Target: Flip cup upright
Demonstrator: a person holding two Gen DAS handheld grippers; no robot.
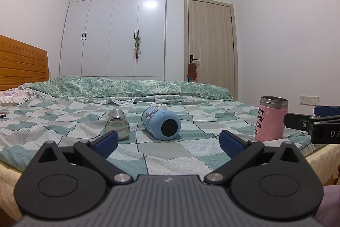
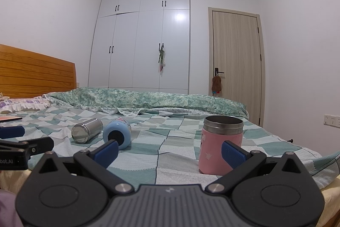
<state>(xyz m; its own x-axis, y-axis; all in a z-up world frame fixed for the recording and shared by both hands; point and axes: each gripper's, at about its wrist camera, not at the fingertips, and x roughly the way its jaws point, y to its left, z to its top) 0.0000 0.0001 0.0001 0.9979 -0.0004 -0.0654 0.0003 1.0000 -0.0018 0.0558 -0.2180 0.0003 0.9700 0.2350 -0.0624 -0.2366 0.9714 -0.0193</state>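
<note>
A blue cup [image 1: 160,126] lies on its side on the checked bedsheet [image 1: 170,154], its base toward me; it also shows in the right wrist view [image 2: 116,135]. A steel cup [image 1: 117,126] lies on its side just left of it, seen too in the right wrist view [image 2: 86,130]. A pink cup [image 1: 271,119] stands upright at the right, close in the right wrist view [image 2: 220,145]. My left gripper [image 1: 169,145] is open and empty, short of the lying cups. My right gripper [image 2: 170,151] is open and empty, its right finger in front of the pink cup.
A folded green quilt [image 1: 127,87] lies across the far side of the bed. A wooden headboard [image 2: 36,71] stands at the left, with a pillow [image 2: 23,104] below it. A white wardrobe [image 1: 114,27] and a door [image 1: 210,44] are behind the bed.
</note>
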